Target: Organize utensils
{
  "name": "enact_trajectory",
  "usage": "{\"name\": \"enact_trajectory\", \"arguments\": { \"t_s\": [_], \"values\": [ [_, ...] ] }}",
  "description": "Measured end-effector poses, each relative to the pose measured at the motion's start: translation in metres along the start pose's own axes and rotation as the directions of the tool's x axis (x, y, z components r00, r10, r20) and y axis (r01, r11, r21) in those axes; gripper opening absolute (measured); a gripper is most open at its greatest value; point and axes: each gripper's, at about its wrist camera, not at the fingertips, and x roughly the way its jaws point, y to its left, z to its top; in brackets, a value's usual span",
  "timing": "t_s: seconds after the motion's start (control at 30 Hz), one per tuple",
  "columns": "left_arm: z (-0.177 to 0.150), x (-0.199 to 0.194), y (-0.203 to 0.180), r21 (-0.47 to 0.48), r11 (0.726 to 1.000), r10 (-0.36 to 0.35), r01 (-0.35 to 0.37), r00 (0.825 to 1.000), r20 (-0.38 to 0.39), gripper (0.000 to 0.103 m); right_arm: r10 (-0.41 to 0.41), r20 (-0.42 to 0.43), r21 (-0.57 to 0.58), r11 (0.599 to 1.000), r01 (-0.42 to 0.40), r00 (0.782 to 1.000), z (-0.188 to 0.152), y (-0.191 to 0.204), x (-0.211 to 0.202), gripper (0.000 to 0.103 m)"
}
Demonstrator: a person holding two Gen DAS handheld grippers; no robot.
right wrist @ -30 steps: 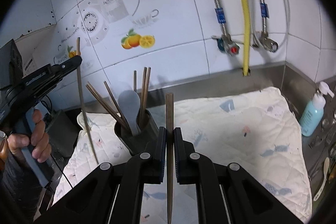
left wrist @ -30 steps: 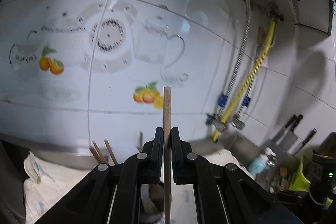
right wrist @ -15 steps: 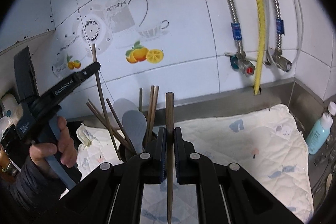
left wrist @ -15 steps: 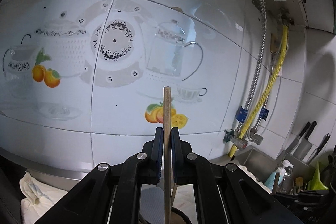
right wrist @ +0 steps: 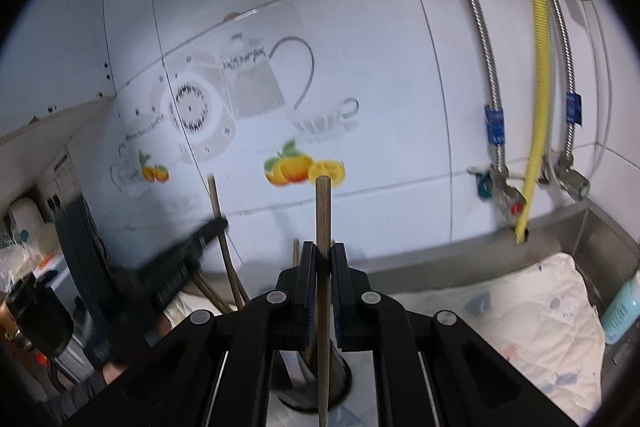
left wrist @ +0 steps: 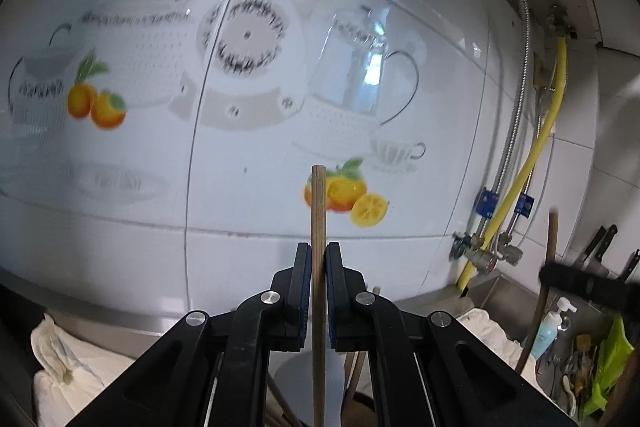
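Left hand-held gripper [left wrist: 319,259]: the jaws are closed on a single wooden chopstick [left wrist: 319,211]. The stick stands upright between the blue pads, gripped near its mid-length, with its blunt end well above the jaws and its lower part running down out of the frame.

Right hand-held gripper [right wrist: 323,259]: the jaws are likewise closed on a second chopstick [right wrist: 322,211], also upright, blunt end up, with the tapered end pointing down toward the utensil holder [right wrist: 312,383].

Handling notes: each chopstick is light, thin and stiff. The smooth round shaft can pivot or slide between the pads if clamped lightly. A mid-shaft grip, as seen here, keeps the stick balanced and leaves the lower end free for insertion. Judged from the frames, breakage risk is low; the main risk is the tip catching on the holder rim or on items already inside.

Immediately below and beyond the jaws, the dark cylindrical utensil holder stands on the worktop [right wrist: 460,291], on a pale quilted cloth [right wrist: 540,307]. It already contains several chopsticks and a grey spatula [left wrist: 308,383]. In the right wrist view, the left hand-held gripper appears blurred at left with its stick angled toward the holder.

Further back: a steel upstand, then a white tiled wall [right wrist: 380,67] with teapot and orange decals, and at right a yellow hose [right wrist: 538,67] with braided metal lines.
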Motion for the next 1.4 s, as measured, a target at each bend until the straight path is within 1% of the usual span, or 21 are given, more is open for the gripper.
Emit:
{"name": "enact_trajectory", "arguments": {
  "t_s": [0.17,0.3,0.4,0.53,0.6,0.67,0.7,0.73,0.77,0.8,0.83,0.87,1.07,1.17,1.2,1.27,1.33,1.37,1.4],
  "values": [
    [-0.011,0.002,0.005,0.010,1.000,0.005,-0.005,0.999,-0.033,0.007,0.021,0.074,-0.001,1.000,-0.021,0.997,0.011,0.004,0.012,0.010],
    [-0.016,0.002,0.011,0.007,1.000,0.009,-0.009,0.997,-0.070,0.007,0.024,0.093,-0.013,1.000,-0.022,0.995,0.010,0.009,0.025,0.010],
    [-0.020,0.002,0.013,0.014,1.000,0.016,-0.015,0.996,-0.088,0.007,0.028,0.082,-0.029,0.999,-0.026,0.996,0.003,0.012,0.037,0.010],
    [-0.022,0.000,0.013,0.029,0.999,0.022,-0.019,0.993,-0.116,0.008,0.034,0.034,-0.051,0.998,-0.032,0.999,-0.010,0.015,0.051,0.010],
    [-0.022,-0.001,0.014,0.030,0.999,0.025,-0.021,0.991,-0.130,0.009,0.013,0.012,-0.075,0.997,-0.012,1.000,-0.016,0.018,0.057,0.010],
    [-0.021,-0.002,0.016,0.022,1.000,0.023,-0.020,0.990,-0.142,0.010,0.011,-0.012,-0.086,0.996,-0.011,1.000,-0.021,0.019,0.060,0.010],
    [-0.021,-0.003,0.017,0.018,1.000,0.025,-0.023,0.988,-0.149,0.016,0.009,-0.020,-0.088,0.996,-0.011,1.000,-0.023,0.019,0.061,0.010],
    [-0.021,-0.005,0.018,0.015,1.000,0.030,-0.028,0.988,-0.154,0.029,0.011,-0.039,-0.092,0.996,-0.015,0.999,-0.025,0.019,0.063,0.010],
    [-0.021,-0.008,0.019,0.010,0.999,0.033,-0.032,0.988,-0.153,0.037,0.009,-0.053,-0.094,0.995,-0.014,0.999,-0.027,0.019,0.065,0.010],
    [-0.021,-0.010,0.019,0.007,0.999,0.034,-0.034,0.988,-0.150,0.047,0.003,-0.061,-0.099,0.995,-0.009,0.998,-0.029,0.019,0.065,0.010],
    [-0.020,-0.013,0.018,0.007,0.999,0.038,-0.037,0.989,-0.142,0.049,0.003,-0.078,-0.103,0.995,-0.011,0.997,-0.031,0.019,0.066,0.010],
    [-0.020,-0.016,0.017,0.013,0.999,0.040,-0.038,0.990,-0.137,0.050,0.005,-0.093,-0.103,0.995,-0.014,0.996,-0.032,0.019,0.067,0.010],
    [-0.014,-0.028,0.016,0.025,0.999,0.045,-0.042,0.987,-0.151,0.055,0.014,-0.147,-0.109,0.994,-0.030,0.989,-0.040,0.021,0.064,0.010],
    [-0.013,-0.041,0.016,0.038,0.997,0.072,-0.067,0.985,-0.154,0.058,0.009,-0.160,-0.123,0.992,-0.029,0.987,-0.043,0.024,0.060,0.011],
    [-0.012,-0.044,0.017,0.043,0.996,0.079,-0.073,0.985,-0.156,0.060,0.010,-0.164,-0.124,0.992,-0.030,0.986,-0.044,0.024,0.059,0.012],
    [-0.012,-0.053,0.017,0.056,0.994,0.100,-0.092,0.982,-0.159,0.063,0.012,-0.173,-0.124,0.992,-0.034,0.985,-0.046,0.026,0.053,0.018],
    [-0.012,-0.066,0.018,0.069,0.992,0.120,-0.110,0.980,-0.158,0.066,0.017,-0.178,-0.126,0.991,-0.040,0.984,-0.048,0.028,0.046,0.029],
    [-0.013,-0.072,0.018,0.068,0.991,0.124,-0.115,0.979,-0.161,0.066,0.019,-0.180,-0.129,0.991,-0.042,0.983,-0.049,0.029,0.043,0.030],
    [-0.013,-0.078,0.019,0.065,0.991,0.125,-0.116,0.978,-0.165,0.071,0.020,-0.183,-0.132,0.990,-0.044,0.983,-0.050,0.030,0.040,0.031]
  ]
}}
